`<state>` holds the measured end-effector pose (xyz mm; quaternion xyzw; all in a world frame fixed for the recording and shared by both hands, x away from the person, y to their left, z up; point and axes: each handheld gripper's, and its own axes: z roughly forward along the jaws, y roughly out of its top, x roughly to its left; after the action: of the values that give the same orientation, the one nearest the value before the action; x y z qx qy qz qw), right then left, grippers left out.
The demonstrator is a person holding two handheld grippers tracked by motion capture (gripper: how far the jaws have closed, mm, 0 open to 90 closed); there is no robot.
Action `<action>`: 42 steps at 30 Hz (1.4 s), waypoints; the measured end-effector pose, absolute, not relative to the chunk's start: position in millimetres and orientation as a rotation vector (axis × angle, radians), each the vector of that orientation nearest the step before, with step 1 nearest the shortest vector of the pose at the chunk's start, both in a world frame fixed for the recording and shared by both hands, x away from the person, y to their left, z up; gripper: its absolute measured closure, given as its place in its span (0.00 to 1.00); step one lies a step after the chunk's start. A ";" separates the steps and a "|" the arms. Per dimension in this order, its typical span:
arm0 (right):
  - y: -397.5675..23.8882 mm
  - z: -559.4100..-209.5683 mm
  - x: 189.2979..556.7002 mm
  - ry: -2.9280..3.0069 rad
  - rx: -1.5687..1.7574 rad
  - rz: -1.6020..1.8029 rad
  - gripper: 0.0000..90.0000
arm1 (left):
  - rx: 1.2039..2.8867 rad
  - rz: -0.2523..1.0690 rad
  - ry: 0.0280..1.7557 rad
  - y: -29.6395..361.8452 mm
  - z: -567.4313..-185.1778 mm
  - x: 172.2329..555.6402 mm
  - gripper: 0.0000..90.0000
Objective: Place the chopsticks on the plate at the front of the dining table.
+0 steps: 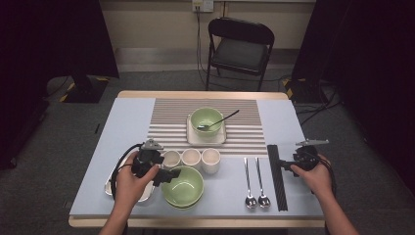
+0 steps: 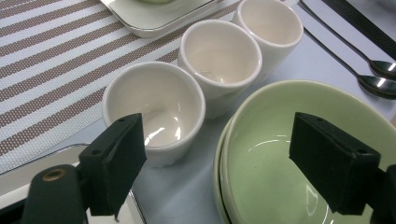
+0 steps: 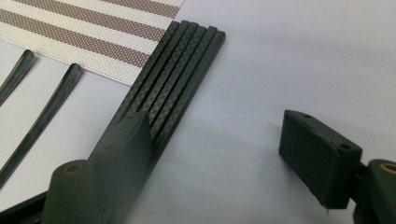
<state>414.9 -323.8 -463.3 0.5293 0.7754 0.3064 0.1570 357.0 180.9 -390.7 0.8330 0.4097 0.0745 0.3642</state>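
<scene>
Two stacked green bowls [image 1: 183,187] [image 2: 280,154] sit near the table's front, with three cream cups [image 1: 191,157] in a row just behind them. My left gripper [image 1: 169,175] [image 2: 219,172] stands open, low over the nearest cup [image 2: 154,102] and the bowls' rim, with nothing pressed between its jaws. A bundle of black chopsticks [image 1: 276,176] [image 3: 182,70] lies at the right. My right gripper [image 1: 285,166] [image 3: 222,154] is open beside it, one jaw over the chopsticks and the other over bare table.
A striped placemat [image 1: 171,110] holds a square plate [image 1: 193,139] with a green bowl [image 1: 206,120] and a black spoon [image 1: 222,119]. Two metal spoons [image 1: 254,186] [image 2: 378,77] lie left of the chopsticks. A silver tray [image 1: 110,188] sits under my left hand. A black chair [image 1: 240,46] stands beyond the table.
</scene>
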 end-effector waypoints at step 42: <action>-327.6 -461.1 417.0 2.224 1.526 0.863 0.37 | 2.148 0.197 1.047 180.8 -390.5 357.2 0.20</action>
<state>417.0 -327.6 -461.1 0.5324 0.7759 0.3010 0.1544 357.2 180.8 -390.5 0.8345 0.4070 0.0764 0.3635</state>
